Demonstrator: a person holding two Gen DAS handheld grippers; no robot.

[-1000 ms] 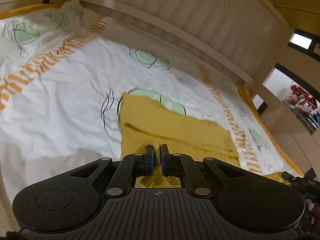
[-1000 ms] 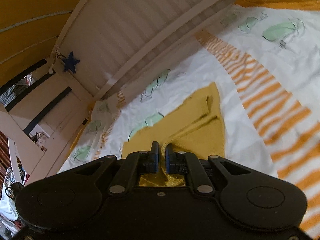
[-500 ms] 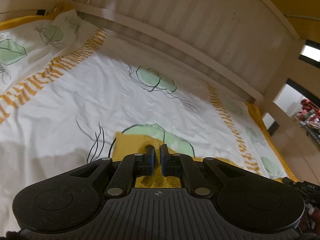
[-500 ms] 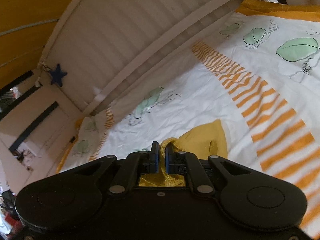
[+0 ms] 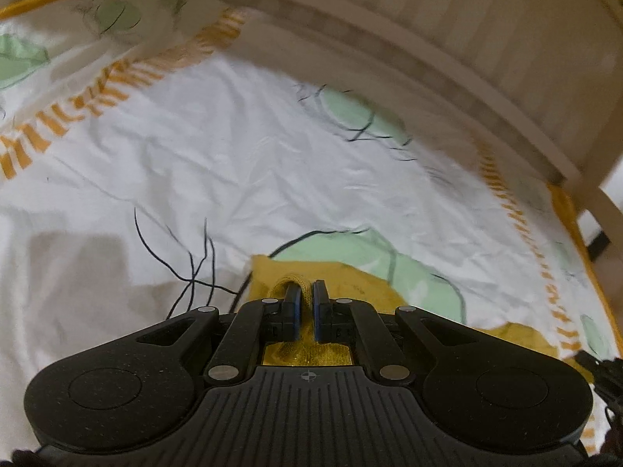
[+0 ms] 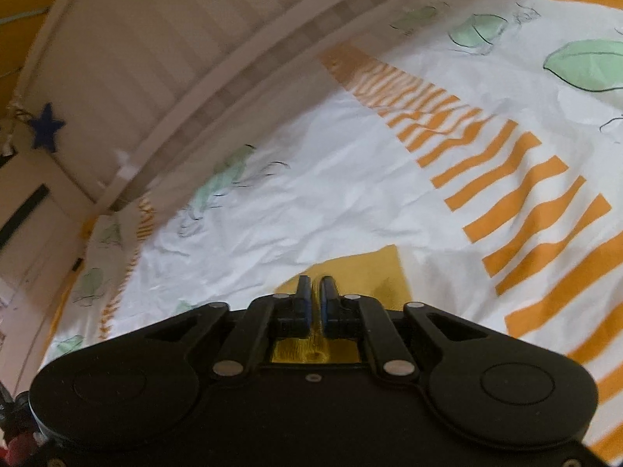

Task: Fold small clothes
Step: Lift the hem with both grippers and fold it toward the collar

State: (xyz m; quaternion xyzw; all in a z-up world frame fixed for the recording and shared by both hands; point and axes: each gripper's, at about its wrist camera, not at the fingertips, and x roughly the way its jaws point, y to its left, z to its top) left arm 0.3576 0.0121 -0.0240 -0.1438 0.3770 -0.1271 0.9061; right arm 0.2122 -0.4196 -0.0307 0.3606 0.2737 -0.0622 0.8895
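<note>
— Pinching what, the left gripper [image 5: 306, 295]?

— A looped edge of the yellow garment [image 5: 350, 284], jaws nearly closed on it, low over the bedsheet [image 5: 272, 179].

— And the right gripper [image 6: 315, 292]?

— Jaws likewise clamped on yellow cloth [image 6: 362, 272], which lies on the sheet [image 6: 331, 194], well short of the slatted bed rail [image 6: 155, 50].

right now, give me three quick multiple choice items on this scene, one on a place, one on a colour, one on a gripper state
1. Where does the garment lie?
A. on the patterned bedsheet
B. on a wooden floor
C. in a basket

2. What colour is the garment?
A. blue
B. mustard yellow
C. red

3. How is the left gripper?
A. wide open
B. shut on nothing
C. shut on the garment

Answers:
1 A, the sheet's white and green print surrounds it.
2 B, yellow knit shows in both views.
3 C, a fold of yellow cloth sits pinched between its fingers; the right gripper likewise.
</note>
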